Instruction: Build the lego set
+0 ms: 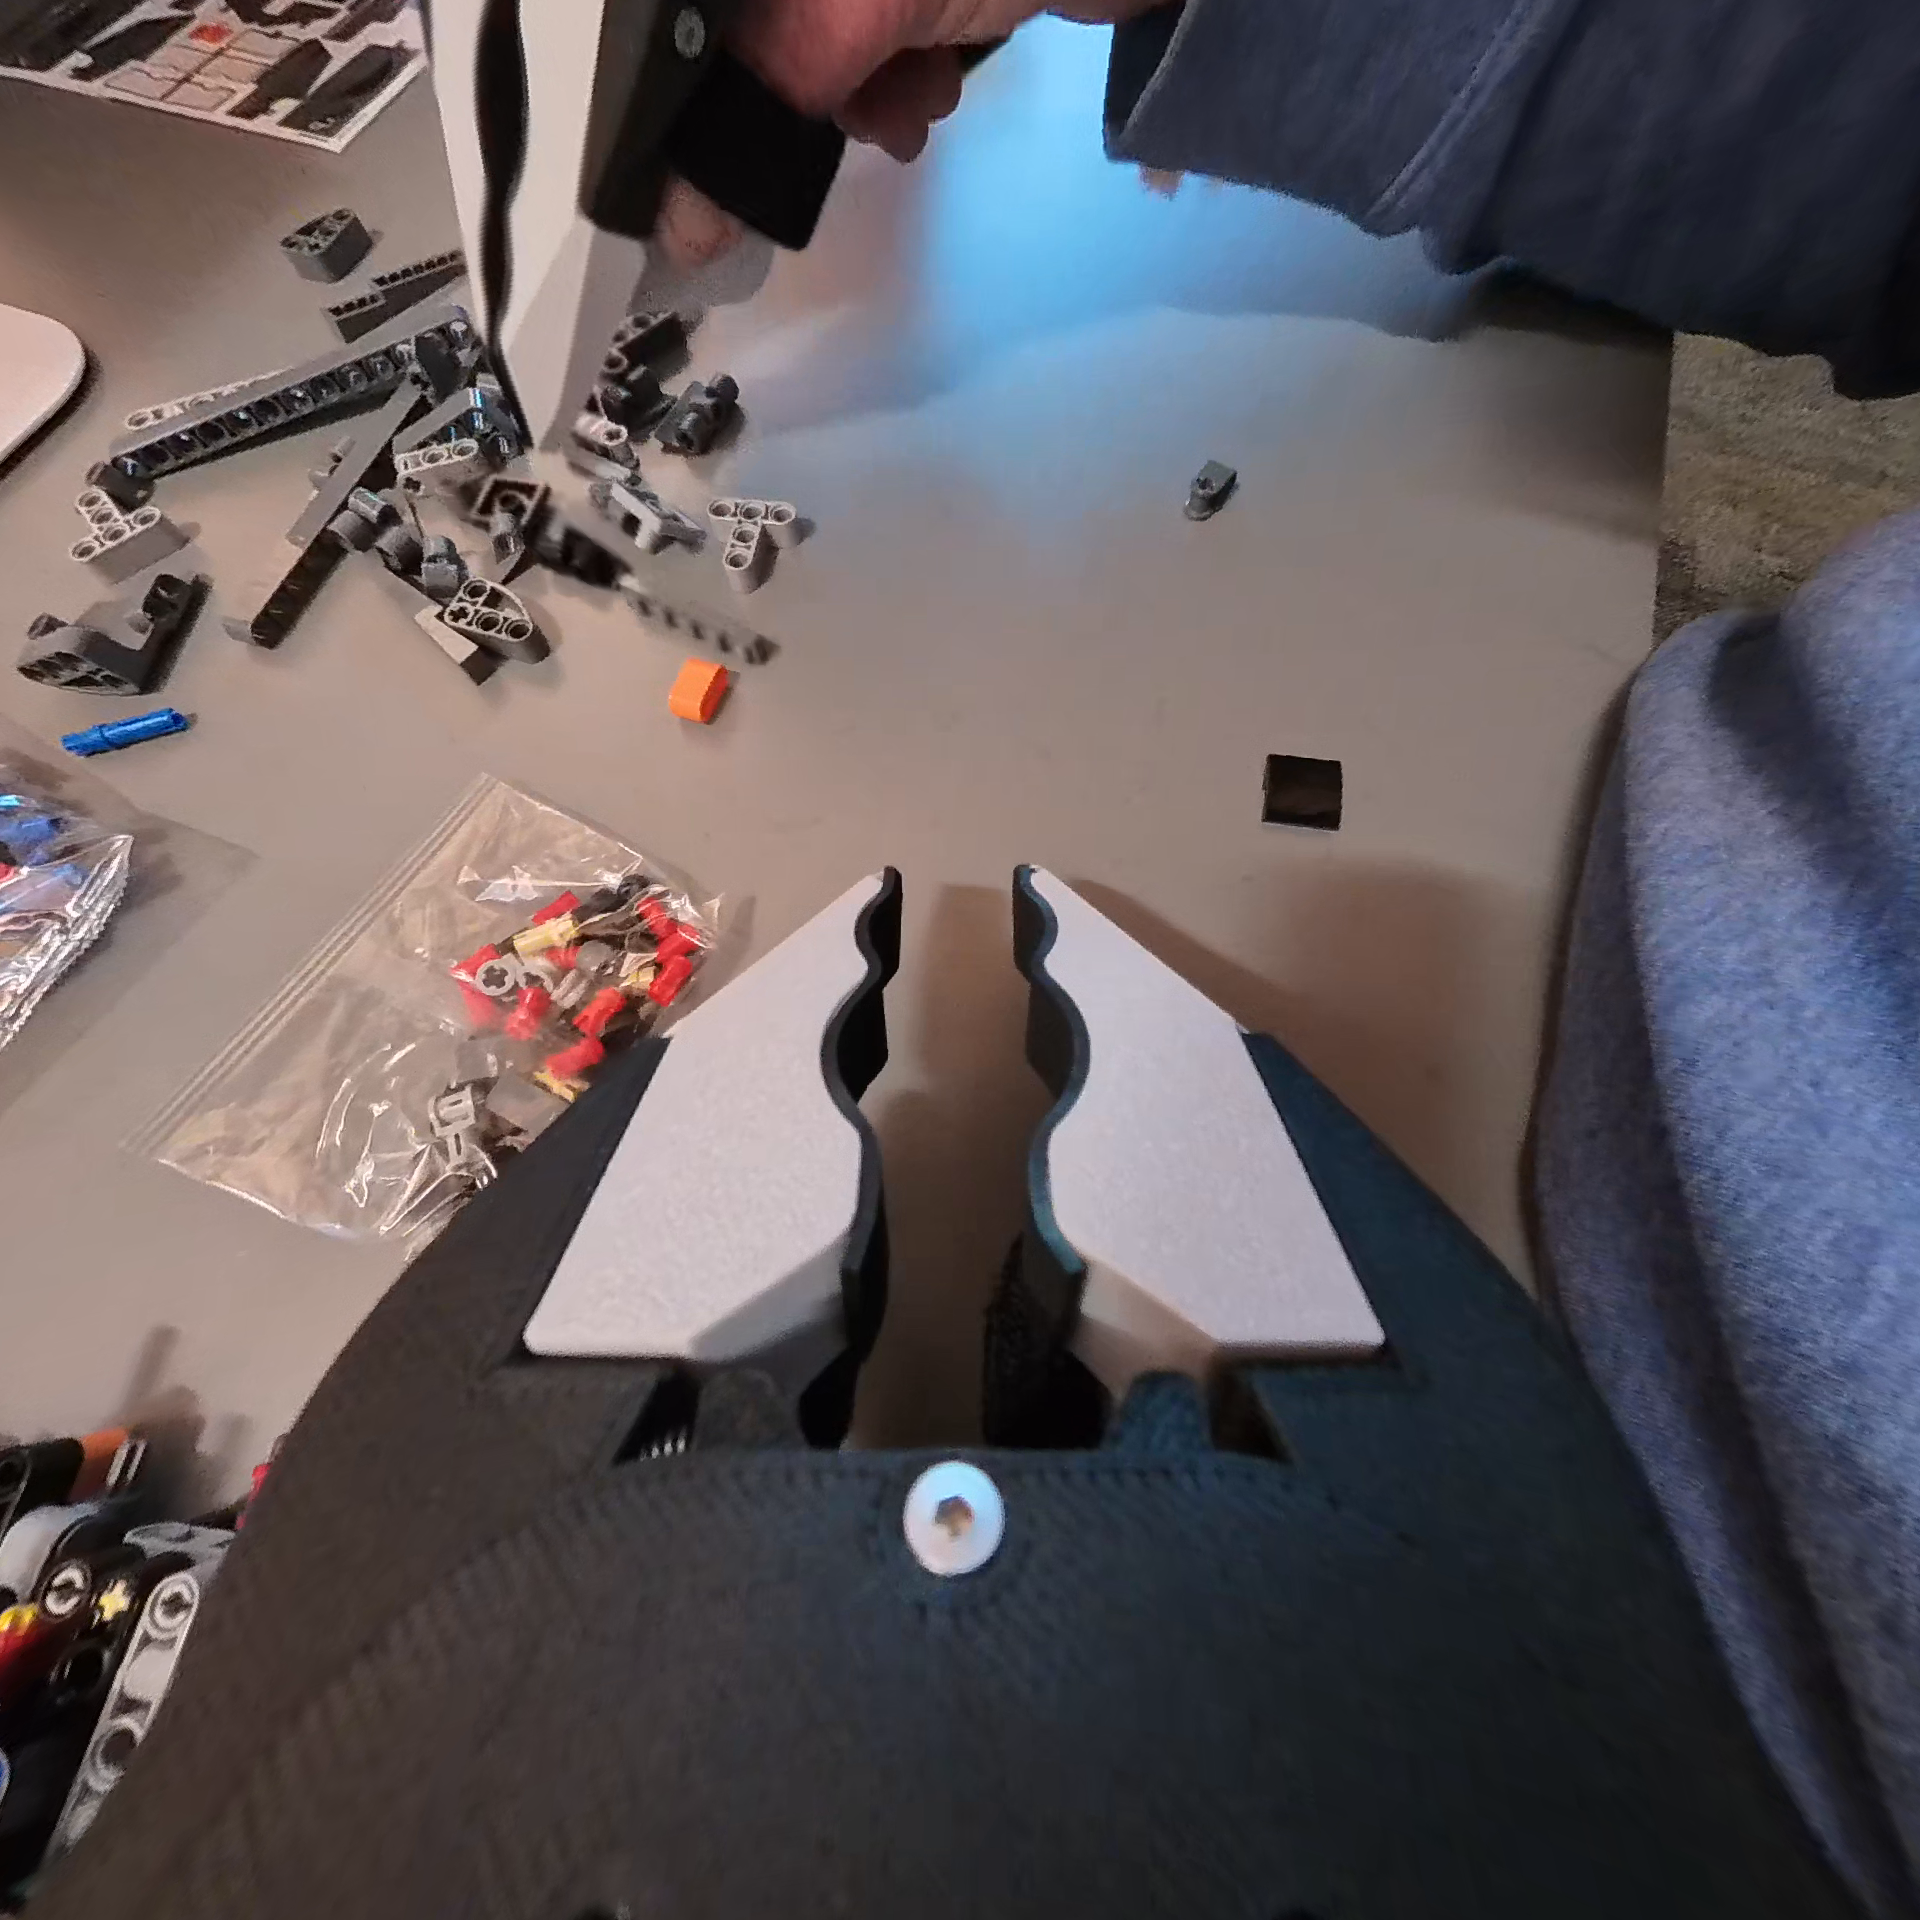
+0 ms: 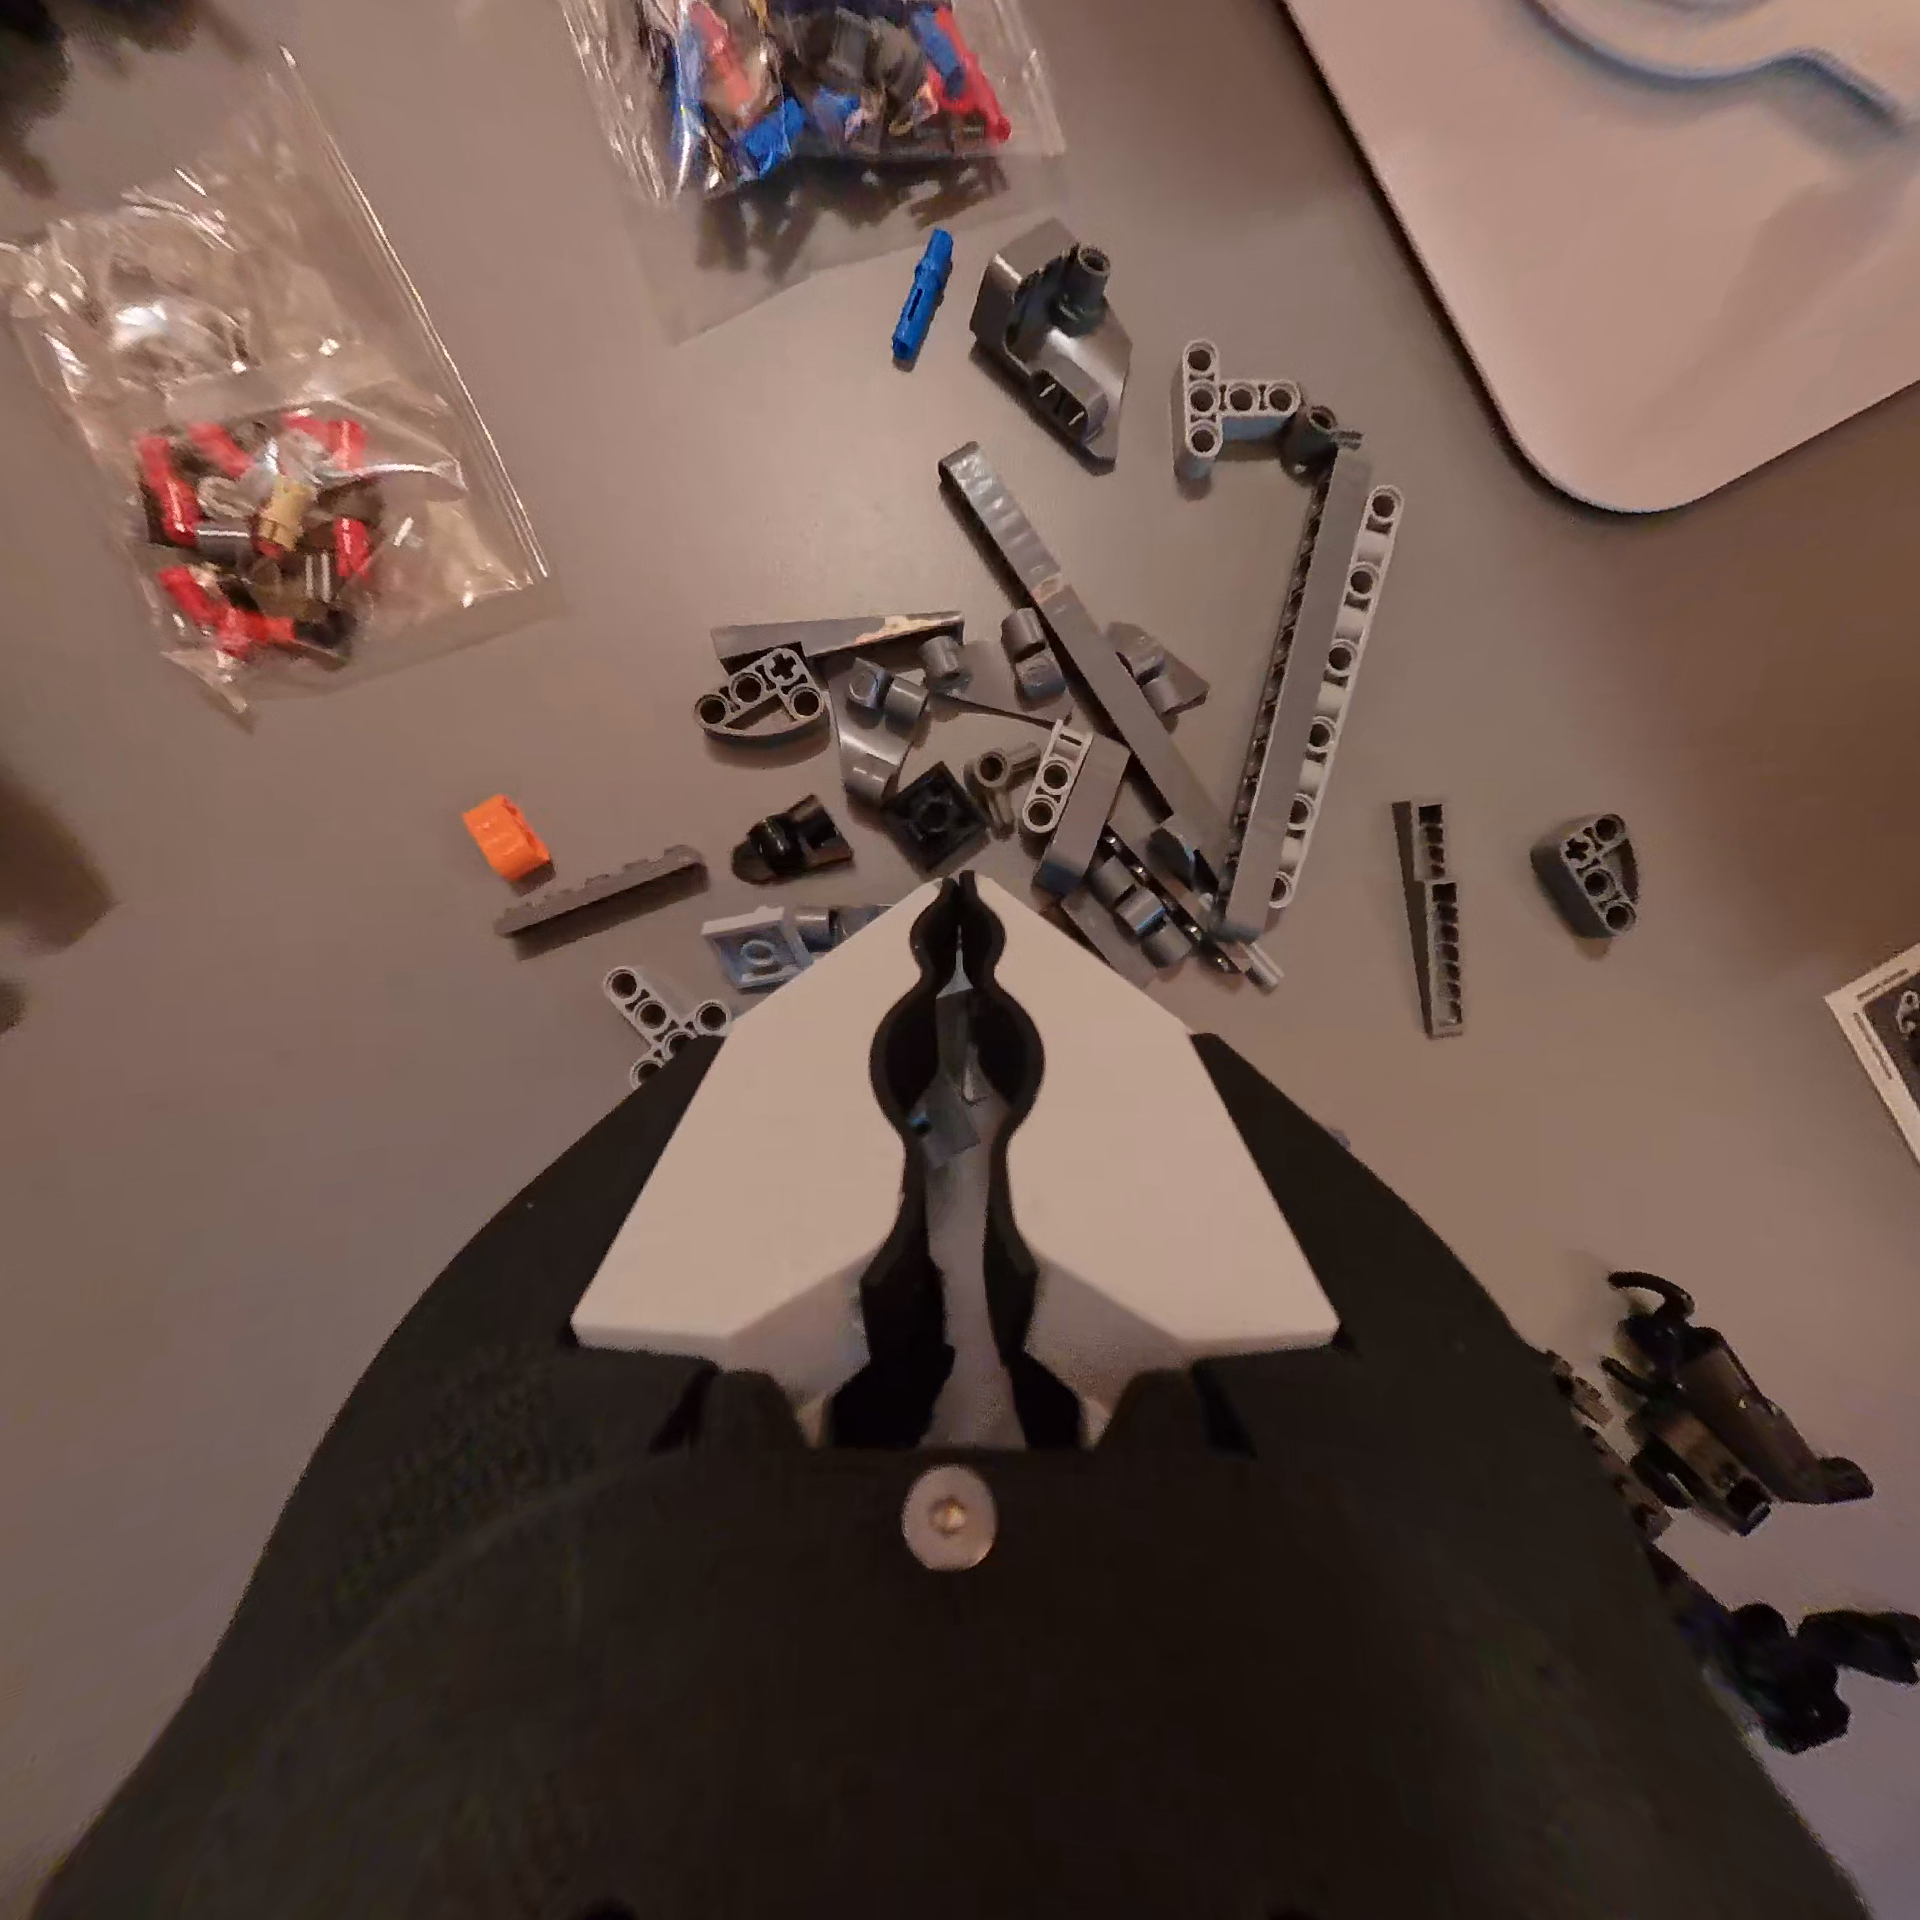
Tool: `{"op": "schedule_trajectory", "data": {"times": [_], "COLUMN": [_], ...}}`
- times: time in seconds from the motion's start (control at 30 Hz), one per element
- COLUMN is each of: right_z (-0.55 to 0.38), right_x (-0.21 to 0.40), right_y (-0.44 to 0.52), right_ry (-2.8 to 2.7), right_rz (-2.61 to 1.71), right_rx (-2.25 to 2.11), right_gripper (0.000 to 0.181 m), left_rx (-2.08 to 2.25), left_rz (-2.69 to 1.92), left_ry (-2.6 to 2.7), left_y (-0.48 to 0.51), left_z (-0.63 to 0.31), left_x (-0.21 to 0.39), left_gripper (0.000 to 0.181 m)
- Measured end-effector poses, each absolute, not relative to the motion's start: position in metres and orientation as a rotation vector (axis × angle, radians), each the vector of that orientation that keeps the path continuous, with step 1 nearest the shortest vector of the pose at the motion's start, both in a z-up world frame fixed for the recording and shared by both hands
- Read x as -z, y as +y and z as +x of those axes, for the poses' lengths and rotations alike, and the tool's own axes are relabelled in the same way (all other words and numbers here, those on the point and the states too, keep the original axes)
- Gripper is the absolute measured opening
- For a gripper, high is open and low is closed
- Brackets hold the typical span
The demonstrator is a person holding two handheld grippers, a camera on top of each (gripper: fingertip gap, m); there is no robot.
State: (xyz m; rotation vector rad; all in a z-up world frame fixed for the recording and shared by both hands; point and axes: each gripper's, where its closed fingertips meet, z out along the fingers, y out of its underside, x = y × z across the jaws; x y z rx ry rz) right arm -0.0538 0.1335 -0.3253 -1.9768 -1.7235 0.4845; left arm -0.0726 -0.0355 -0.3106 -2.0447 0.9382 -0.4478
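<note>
A pile of loose grey and black lego pieces (image 2: 1091,748) lies on the grey table; it also shows in the left wrist view (image 1: 416,468). My right gripper (image 2: 961,891) hangs over the pile's near edge with its fingertips together. Grey pieces show through the hollow behind the tips, and I cannot tell whether any is pinched. In the left wrist view a hand holds this gripper (image 1: 551,416) down at the pile. My left gripper (image 1: 956,883) is open and empty over bare table. An orange piece (image 1: 698,689) and a black square tile (image 1: 1302,792) lie ahead of it.
A clear bag of red pins (image 1: 499,997) lies left of the left gripper, and a bag of blue parts (image 2: 831,94) lies farther off. There is also a blue pin (image 2: 921,296), a white board (image 2: 1610,260), a black part-built assembly (image 2: 1704,1413) and a printed sheet (image 1: 208,62). The person's leg (image 1: 1766,1039) is at the table's right edge. The gap from one gripper's tips to the other's is roughly 15 centimetres. The black square tile (image 1: 1302,792) lies some 7 centimetres from my left tips, 20 centimetres from my right tips.
</note>
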Motion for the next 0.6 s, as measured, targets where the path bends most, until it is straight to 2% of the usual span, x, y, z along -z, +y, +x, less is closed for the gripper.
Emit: {"op": "schedule_trajectory", "data": {"times": [0.07,0.17,0.27,0.43,0.6], "right_z": [-0.053,-0.056,-0.060,-0.065,-0.069], "right_x": [0.318,0.310,0.315,0.329,0.331], "right_y": [0.133,0.123,0.120,0.122,0.126], "right_ry": [-1.715,-1.736,-1.753,-1.786,-1.799], "right_rz": [-1.963,-1.941,-1.939,-1.940,-1.906], "right_rx": [-0.513,-0.581,-0.540,-0.514,-0.479], "right_gripper": [0.000,0.016,0.021,0.020,0.010], "left_rx": [0.448,0.454,0.454,0.449,0.451], "left_rz": [-2.046,-2.045,-2.044,-2.044,-2.041], "left_ry": [0.941,0.951,0.955,0.952,0.954], "left_y": [-0.036,-0.036,-0.036,-0.037,-0.037], "left_z": [-0.072,-0.069,-0.067,-0.069,-0.069], "left_x": [0.311,0.312,0.312,0.312,0.311], "left_gripper": [0.019,0.019,0.019,0.019,0.019]}}
